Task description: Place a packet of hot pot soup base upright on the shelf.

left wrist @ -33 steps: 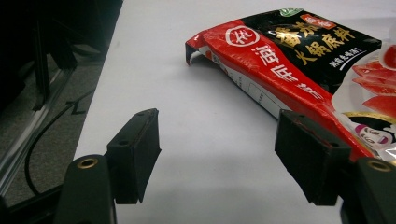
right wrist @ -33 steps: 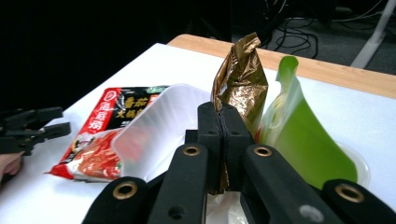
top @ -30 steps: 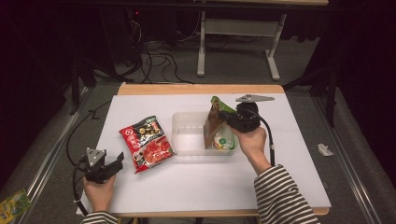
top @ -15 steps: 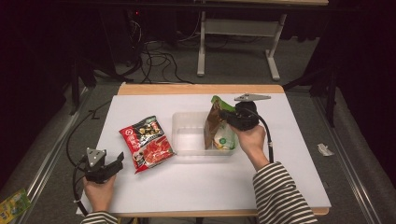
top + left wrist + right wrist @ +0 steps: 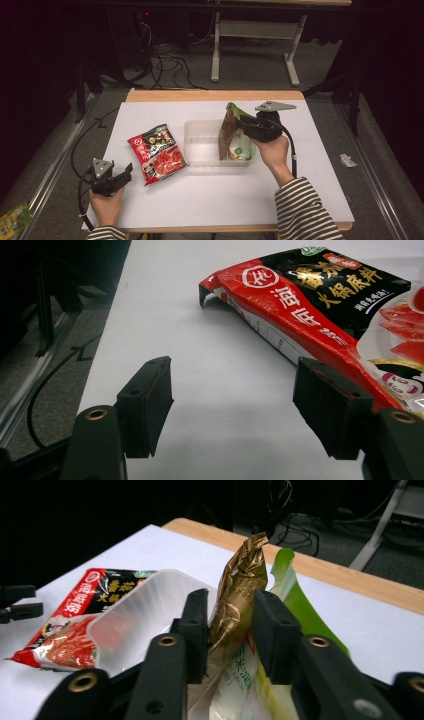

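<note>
A brown and green snack bag (image 5: pixel 234 142) stands upright in the right end of a clear plastic tub (image 5: pixel 200 145). My right gripper (image 5: pixel 241 122) sits at the bag's top. In the right gripper view its jaws have just been opening. The crumpled bag top (image 5: pixel 240 585) rises between them and the pads no longer press on it, so the gripper (image 5: pixel 231 625) is open. A red and black hotpot packet (image 5: pixel 157 152) lies flat left of the tub. My left gripper (image 5: pixel 124 176) rests open at the front left, the packet (image 5: pixel 320 305) just beyond its right jaw.
The white table top (image 5: pixel 300 200) has bare room in front of the tub and at the right. A wooden strip (image 5: pixel 215 95) runs along its far edge. Cables and a desk frame lie on the floor beyond. A green wrapper (image 5: pixel 12 220) lies on the floor at the left.
The bag has settled slightly lower into the tub's right end, still at the right gripper. The left hand and the red packet have not moved.
</note>
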Tool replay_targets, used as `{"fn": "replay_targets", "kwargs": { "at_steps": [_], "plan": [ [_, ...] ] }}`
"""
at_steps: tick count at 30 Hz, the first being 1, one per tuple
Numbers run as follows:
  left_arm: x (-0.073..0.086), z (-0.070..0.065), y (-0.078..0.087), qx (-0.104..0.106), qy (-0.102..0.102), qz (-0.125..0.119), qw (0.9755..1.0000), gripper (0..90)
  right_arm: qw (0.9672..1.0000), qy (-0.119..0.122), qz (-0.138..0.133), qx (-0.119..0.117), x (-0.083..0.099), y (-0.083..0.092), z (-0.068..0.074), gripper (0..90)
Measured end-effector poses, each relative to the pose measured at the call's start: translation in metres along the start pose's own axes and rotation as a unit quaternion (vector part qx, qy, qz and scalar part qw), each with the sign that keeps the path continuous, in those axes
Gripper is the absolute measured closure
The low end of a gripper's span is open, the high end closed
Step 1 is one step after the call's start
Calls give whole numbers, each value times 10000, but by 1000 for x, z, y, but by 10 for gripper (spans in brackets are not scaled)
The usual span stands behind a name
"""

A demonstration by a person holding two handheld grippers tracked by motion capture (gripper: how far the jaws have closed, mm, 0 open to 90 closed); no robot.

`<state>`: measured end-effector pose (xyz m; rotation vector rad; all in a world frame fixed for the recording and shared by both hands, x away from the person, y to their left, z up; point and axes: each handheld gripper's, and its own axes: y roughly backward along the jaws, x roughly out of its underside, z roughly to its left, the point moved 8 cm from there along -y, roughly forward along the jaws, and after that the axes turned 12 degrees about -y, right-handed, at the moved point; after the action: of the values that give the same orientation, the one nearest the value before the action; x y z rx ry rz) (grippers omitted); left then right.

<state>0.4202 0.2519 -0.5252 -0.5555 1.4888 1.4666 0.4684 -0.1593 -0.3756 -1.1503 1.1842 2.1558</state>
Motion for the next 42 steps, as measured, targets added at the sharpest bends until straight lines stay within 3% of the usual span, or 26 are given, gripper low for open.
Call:
{"fn": "replay_targets", "kwargs": {
  "at_steps": [4,11,15,19,21,23,31,38,42],
  "plan": [
    [0,1,0,48,82,-18,10000,329,9998,47,-179,-86,2,15,-1,634],
    [0,-1,-1,251,50,55,9997,318,9983,306,-504,2,15,55,-6,585],
    [0,-1,0,366,84,47,9993,311,9972,441,-552,249,37,76,-21,579],
    [-2,-6,2,503,80,34,9987,306,9964,336,-492,598,66,86,-45,562],
    [-4,-10,3,596,38,33,9982,304,9956,326,-457,745,77,87,-56,552],
    [-8,-15,5,727,18,54,9973,295,9938,222,-350,1034,95,86,-75,543],
    [-17,-32,15,1070,85,167,9941,297,9876,-91,-80,1568,135,78,-125,514],
    [-22,-43,14,1133,138,340,9929,299,9829,-330,76,1812,154,70,-146,492],
    [-26,-45,12,1072,183,453,9930,368,9785,-185,148,2051,162,67,-154,481]
  ]
}}
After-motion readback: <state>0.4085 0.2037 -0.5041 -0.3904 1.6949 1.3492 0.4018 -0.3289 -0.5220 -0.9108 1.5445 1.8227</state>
